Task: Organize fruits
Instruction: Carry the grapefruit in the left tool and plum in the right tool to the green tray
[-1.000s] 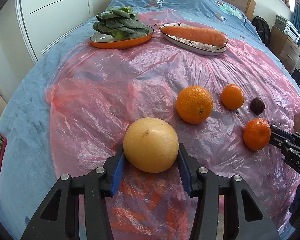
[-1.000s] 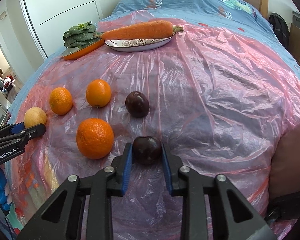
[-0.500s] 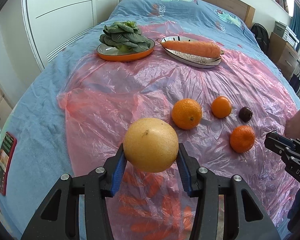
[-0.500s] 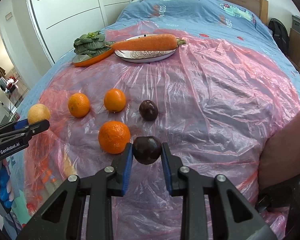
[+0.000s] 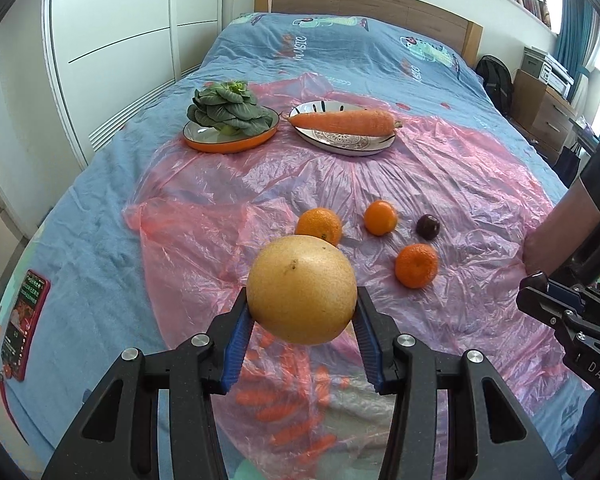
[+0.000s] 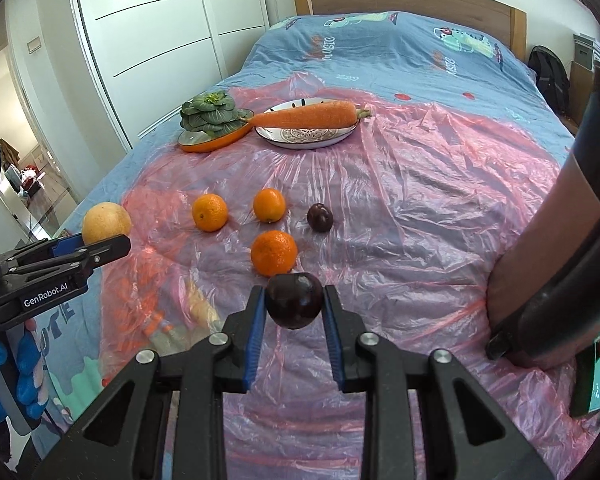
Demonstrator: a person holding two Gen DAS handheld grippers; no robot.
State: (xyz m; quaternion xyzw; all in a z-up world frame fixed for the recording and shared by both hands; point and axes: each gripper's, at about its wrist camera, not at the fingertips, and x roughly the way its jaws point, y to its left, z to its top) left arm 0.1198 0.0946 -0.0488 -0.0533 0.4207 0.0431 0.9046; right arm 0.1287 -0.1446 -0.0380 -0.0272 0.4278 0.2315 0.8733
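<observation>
Phone (image 5: 25, 325): lies flat on the blue bedspread (image 5: 100, 216), far left, off the plastic.
Greens (image 5: 228, 107): piled on the orange plate (image 5: 204, 145), at the far end of the pink sheet (image 5: 440, 176).
Carrot (image 5: 342, 122): lies across the patterned plate (image 5: 340, 143), just right of the greens.
My left gripper (image 5: 302, 322): I pinch the grapefruit (image 5: 301, 295) between the blue pads (image 5: 240, 332), one on each flank; I hold it clear above the sheet.
Oranges: one (image 5: 320, 227) shows just behind the grapefruit, a second (image 5: 380, 217) sits right of it, a third (image 5: 416, 265) lies nearer me; all three rest on the sheet, apart from each other.
Loose plum (image 5: 427, 227): on the sheet, right of the second orange, beyond the third.
My right gripper (image 6: 295, 312): I clamp the plum (image 6: 295, 300), pads pressed on both its sides, lifted off the sheet, just this side of the nearest orange.
My right arm (image 6: 540, 280): bare forearm at the far right edge, over the sheet.
</observation>
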